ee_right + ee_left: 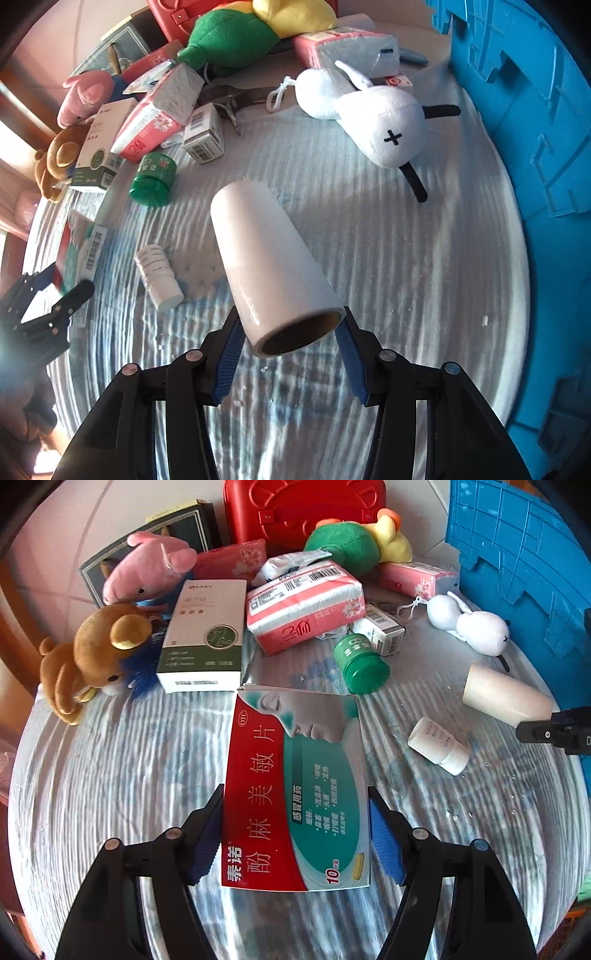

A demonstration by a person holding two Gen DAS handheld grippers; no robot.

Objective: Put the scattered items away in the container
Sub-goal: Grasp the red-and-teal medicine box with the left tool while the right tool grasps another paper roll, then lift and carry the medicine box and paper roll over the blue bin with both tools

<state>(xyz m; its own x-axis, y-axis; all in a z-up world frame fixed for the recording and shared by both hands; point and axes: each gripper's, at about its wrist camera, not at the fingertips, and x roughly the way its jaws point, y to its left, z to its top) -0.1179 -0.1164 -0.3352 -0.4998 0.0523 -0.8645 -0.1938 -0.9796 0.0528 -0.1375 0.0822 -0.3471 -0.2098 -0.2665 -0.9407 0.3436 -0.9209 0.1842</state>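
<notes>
Both grippers loaded, above the bench.
Left gripper point(295, 834) clamped on medicine box point(295, 794) marked "OTC", "10"; right gripper point(290, 343) clamped on white roll point(269, 258). Blue container point(524, 147) at bench's right edge. Green bottle point(364, 664), white bottle point(439, 746) mid-bench, labels unreadable.

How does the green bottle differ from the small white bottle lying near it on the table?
The green bottle is squat and wide, in translucent green plastic; the small white bottle is slimmer and opaque white. The green bottle lies by the pile of boxes, while the small white bottle lies apart, nearer both grippers. Both lie on their sides with caps on, and neither is held.
</notes>
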